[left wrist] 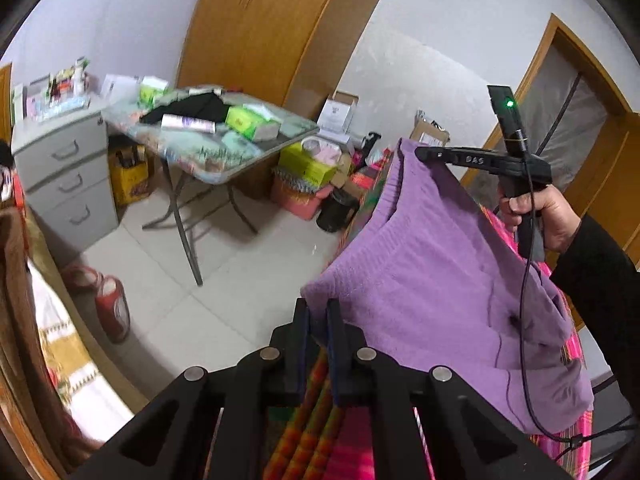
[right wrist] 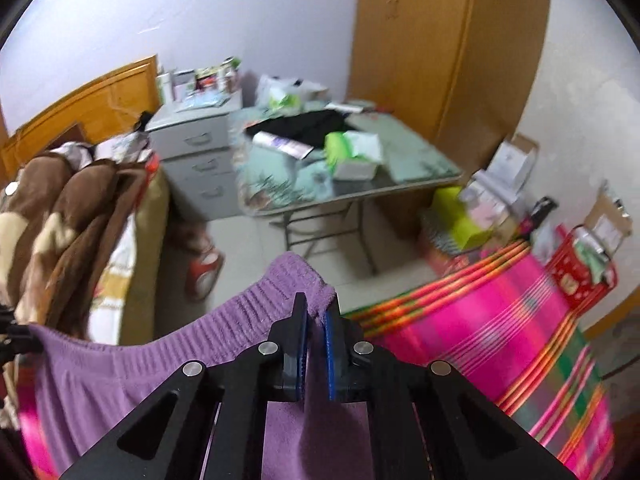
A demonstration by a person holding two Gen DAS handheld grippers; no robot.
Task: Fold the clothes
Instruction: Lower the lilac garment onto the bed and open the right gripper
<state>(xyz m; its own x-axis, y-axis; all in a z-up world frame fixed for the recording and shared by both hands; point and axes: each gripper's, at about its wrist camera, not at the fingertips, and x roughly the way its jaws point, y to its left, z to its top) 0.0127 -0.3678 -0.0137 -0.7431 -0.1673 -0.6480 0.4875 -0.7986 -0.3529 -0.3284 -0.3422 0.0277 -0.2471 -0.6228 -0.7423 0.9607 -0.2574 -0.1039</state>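
A purple knitted garment (left wrist: 432, 264) hangs stretched between my two grippers above a pink striped cloth (right wrist: 480, 320). In the left wrist view my left gripper (left wrist: 317, 312) is shut on the garment's near lower corner. My right gripper (left wrist: 418, 153), held by a hand (left wrist: 554, 220) in a dark sleeve, pinches the top corner farther off. In the right wrist view the right gripper (right wrist: 317, 308) is shut on the ribbed edge of the purple garment (right wrist: 120, 380), with knit bunched between the blue pads. The rest of the garment sags down to the left.
A folding table (left wrist: 296, 136) cluttered with boxes and a black cloth stands ahead beside a grey drawer cabinet (left wrist: 68, 176). Boxes and a black bin (left wrist: 336, 212) crowd the floor near the wardrobe (left wrist: 256, 20). A brown blanket (right wrist: 60, 208) lies heaped at the left.
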